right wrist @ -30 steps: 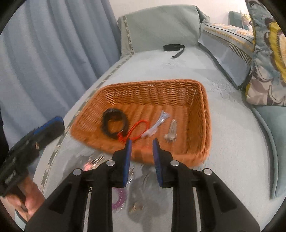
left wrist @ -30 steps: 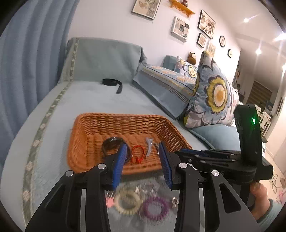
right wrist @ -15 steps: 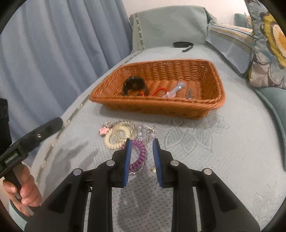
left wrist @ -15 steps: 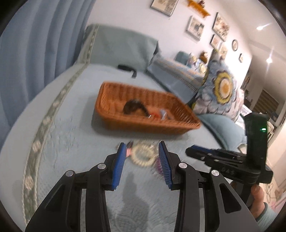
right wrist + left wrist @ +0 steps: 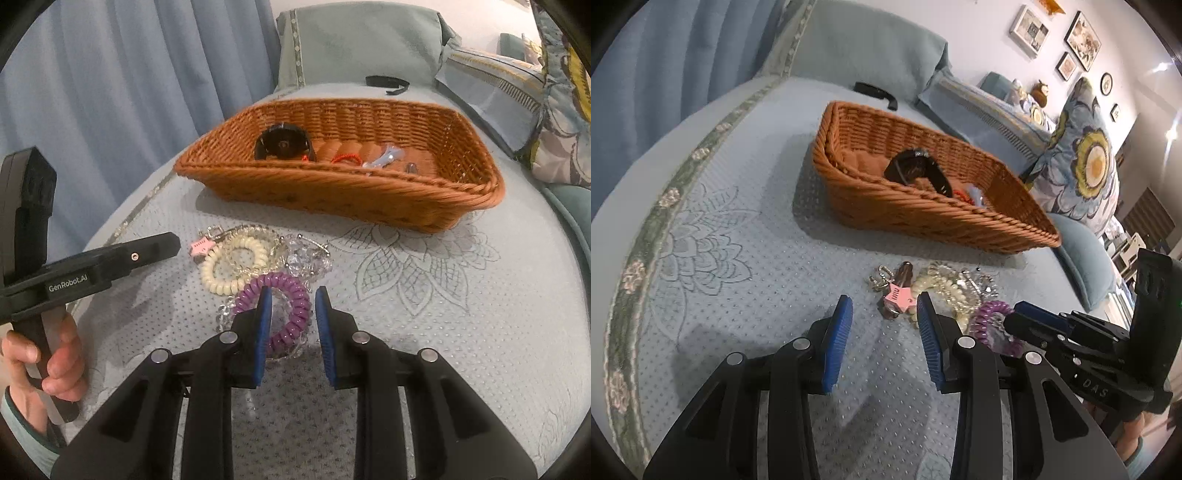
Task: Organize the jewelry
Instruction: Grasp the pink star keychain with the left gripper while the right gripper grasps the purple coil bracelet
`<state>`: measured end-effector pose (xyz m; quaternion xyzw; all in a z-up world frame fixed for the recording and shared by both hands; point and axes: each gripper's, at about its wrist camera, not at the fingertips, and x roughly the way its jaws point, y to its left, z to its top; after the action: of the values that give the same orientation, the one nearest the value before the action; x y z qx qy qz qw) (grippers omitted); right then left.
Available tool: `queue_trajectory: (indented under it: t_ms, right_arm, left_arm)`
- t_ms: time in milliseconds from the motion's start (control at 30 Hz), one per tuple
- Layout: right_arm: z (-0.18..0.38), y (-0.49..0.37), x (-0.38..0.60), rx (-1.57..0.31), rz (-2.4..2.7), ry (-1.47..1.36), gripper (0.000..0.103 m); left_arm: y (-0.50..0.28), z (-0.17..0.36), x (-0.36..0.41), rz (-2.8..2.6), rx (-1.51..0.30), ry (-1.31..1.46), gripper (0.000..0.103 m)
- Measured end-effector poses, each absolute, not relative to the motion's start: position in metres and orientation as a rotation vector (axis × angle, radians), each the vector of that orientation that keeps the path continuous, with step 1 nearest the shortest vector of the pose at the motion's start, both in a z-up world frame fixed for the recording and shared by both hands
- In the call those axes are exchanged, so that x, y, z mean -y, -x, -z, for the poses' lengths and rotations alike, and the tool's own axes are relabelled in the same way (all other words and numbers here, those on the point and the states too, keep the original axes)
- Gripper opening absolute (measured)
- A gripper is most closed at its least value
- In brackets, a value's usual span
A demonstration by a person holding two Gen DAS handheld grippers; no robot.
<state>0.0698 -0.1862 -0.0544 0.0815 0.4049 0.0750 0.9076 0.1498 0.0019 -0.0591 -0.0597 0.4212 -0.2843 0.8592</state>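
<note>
Wicker basket (image 5: 369, 192) holds a black watch (image 5: 284, 144) and a red band (image 5: 345, 158).

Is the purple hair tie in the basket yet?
No. The purple hair tie lies on the bed outside the basket, between the open right tool fingers.

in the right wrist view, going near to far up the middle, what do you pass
right tool → purple spiral hair tie → clear crystal bead bracelet → orange wicker basket → black strap at the sofa back
</note>
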Motion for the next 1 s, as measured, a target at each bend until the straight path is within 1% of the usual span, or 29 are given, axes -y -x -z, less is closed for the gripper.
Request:
queue_trajectory:
  t_ms: [100, 333, 367, 400, 433, 467, 600, 767, 900, 1000]
  right_arm:
    - [0.057, -0.071, 0.185, -0.849, -0.142, -0.16, 0.022]
    - [0.059, -0.071, 0.178, -0.854, -0.126, -0.121, 0.021]
    - [0.058, -0.071, 0.177, -0.851, -0.126, -0.115, 0.02]
    - [0.058, -0.07, 0.177, -0.85, -0.128, -0.112, 0.017]
    - [0.058, -0.07, 0.177, -0.847, -0.129, -0.113, 0.013]
    - [0.058, -0.069, 0.178, -0.843, -0.132, -0.119, 0.011]
    - [0.056, -0.067, 0.183, -0.836, -0.134, -0.15, 0.01]
    - [0.051, -0.063, 0.192, -0.811, -0.143, -0.197, 0.009]
    - [0.041, -0.049, 0.199, -0.806, -0.181, -0.248, 0.009]
    - [0.038, -0.026, 0.195, -0.831, -0.209, -0.228, 0.009]
  left_arm:
    - [-0.152, 0.061, 0.004, 0.602, -0.889, 0.11, 0.036]
    - [-0.15, 0.064, 0.025, 0.562, -0.89, -0.01, 0.036]
    - [-0.149, 0.064, 0.026, 0.556, -0.886, -0.023, 0.034]
    - [-0.149, 0.064, 0.027, 0.561, -0.885, -0.03, 0.021]
    - [-0.148, 0.064, 0.028, 0.568, -0.886, -0.033, 0.021]
    - [-0.148, 0.064, 0.028, 0.566, -0.882, -0.038, 0.021]
    - [-0.144, 0.06, 0.027, 0.552, -0.86, -0.041, 0.02]
    - [-0.133, 0.05, 0.015, 0.543, -0.842, 0.021, 0.02]
    - [-0.102, 0.042, 0.004, 0.535, -0.849, 0.028, 0.02]
    - [-0.076, 0.043, 0.0, 0.516, -0.867, 0.018, 0.02]
